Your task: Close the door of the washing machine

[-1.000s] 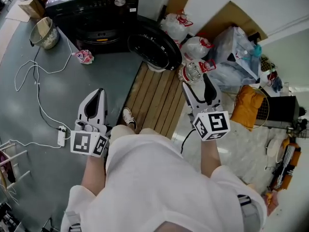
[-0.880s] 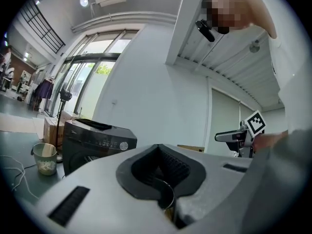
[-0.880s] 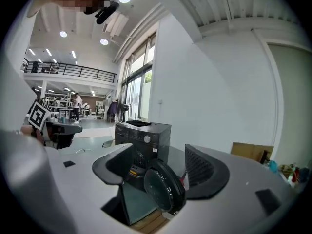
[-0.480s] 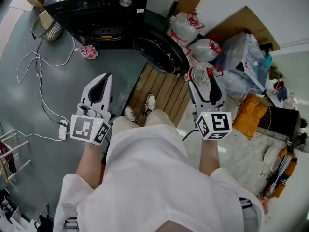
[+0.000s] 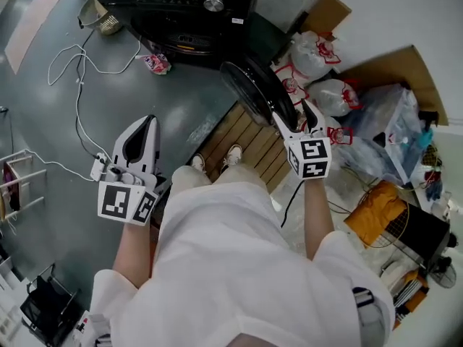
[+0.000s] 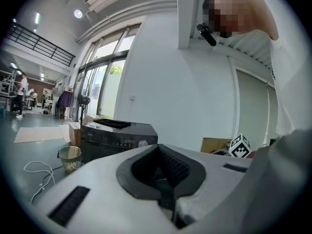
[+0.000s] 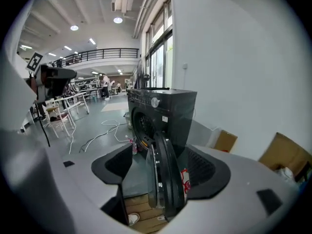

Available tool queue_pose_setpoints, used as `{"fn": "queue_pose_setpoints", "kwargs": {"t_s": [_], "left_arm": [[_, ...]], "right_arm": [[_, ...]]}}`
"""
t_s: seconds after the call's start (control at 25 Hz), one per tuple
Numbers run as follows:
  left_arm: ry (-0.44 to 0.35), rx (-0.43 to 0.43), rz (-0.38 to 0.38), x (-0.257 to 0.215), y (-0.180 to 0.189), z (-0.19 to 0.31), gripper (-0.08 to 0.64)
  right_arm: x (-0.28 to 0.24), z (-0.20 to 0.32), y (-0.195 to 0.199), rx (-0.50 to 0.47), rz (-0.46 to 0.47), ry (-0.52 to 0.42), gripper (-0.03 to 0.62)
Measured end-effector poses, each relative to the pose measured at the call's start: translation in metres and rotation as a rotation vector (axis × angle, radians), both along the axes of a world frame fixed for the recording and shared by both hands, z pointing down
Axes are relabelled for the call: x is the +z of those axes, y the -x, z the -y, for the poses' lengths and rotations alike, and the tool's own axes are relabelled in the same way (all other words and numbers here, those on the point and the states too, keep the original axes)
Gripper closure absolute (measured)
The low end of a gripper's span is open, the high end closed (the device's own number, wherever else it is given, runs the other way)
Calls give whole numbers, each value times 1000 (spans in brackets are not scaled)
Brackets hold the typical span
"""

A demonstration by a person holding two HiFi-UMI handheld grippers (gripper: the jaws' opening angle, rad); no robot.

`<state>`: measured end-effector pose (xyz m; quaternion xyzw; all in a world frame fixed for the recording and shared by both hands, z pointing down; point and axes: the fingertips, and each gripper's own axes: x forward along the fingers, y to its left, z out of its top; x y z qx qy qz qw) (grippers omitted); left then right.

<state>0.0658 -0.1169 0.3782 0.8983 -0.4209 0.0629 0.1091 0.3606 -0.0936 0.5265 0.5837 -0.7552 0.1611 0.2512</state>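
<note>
The black washing machine (image 5: 188,6) stands at the top of the head view, and its round door (image 5: 257,89) hangs swung out toward me. My right gripper (image 5: 298,114) is open at the door's free outer edge. In the right gripper view the door (image 7: 163,179) shows edge-on between the spread jaws, with the machine (image 7: 165,111) behind it. My left gripper (image 5: 148,121) hangs shut and empty over the grey floor at the left, well away from the door. The left gripper view shows its closed jaws (image 6: 163,177) and the machine (image 6: 119,135) beyond.
I stand on a wooden slat platform (image 5: 239,139) in front of the machine. Tied plastic bags (image 5: 318,56) and cardboard (image 5: 401,67) crowd the wall to the right. A white cable with a power strip (image 5: 98,166) runs over the floor at left; a basket (image 5: 105,22) stands beside the machine.
I have stepped closer to the machine. My right gripper has moved forward up to the door's free edge. The left gripper has stayed shut at my side.
</note>
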Motion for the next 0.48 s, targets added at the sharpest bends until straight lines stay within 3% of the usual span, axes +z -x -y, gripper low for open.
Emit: {"fn": "queue_pose_setpoints", "kwargs": {"t_s": [0.2,0.48], "left_arm": [[51,-39,28,13,1,-4,557],[32,-86,46,7,28,-7,557]], "right_arm": [[63,33,-12,-71,-46,117,273],[111,53,-7,-115,-83,222,267]]}}
